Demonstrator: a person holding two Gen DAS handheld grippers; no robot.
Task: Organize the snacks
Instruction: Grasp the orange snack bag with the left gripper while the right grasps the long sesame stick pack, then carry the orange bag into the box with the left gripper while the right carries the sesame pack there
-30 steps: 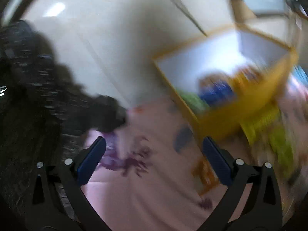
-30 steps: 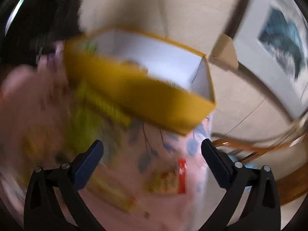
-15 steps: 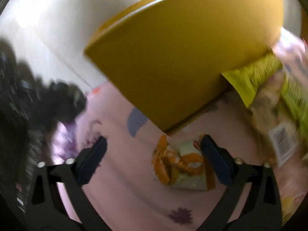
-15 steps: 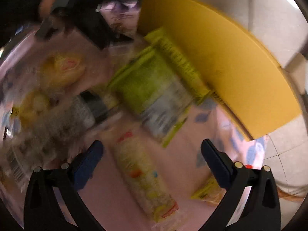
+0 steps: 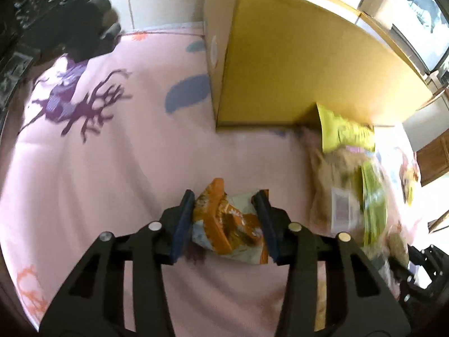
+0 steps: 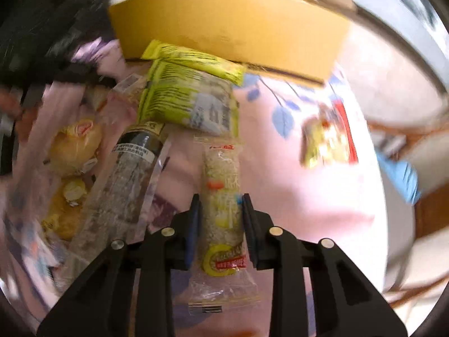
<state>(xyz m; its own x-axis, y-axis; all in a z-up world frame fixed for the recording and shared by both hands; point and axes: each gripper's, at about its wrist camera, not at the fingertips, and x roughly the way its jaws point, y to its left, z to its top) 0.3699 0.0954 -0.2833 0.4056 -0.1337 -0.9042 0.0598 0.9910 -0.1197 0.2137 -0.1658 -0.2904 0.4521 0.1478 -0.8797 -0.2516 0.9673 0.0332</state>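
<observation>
Pink cloth printed with leaves and branches [image 5: 118, 168] covers the floor, with a yellow cardboard box [image 5: 294, 64] at its far edge. The left gripper [image 5: 226, 219] has just been closing, its fingers now pinching a crumpled orange-and-white snack bag [image 5: 224, 224]. The right gripper [image 6: 220, 224], also just closing, clamps a long clear-wrapped noodle snack packet [image 6: 221, 196]. Lift both straight up, clearing the green-yellow foil packet [image 6: 188, 95] leaning on the box wall. What the box holds cannot be seen.
</observation>
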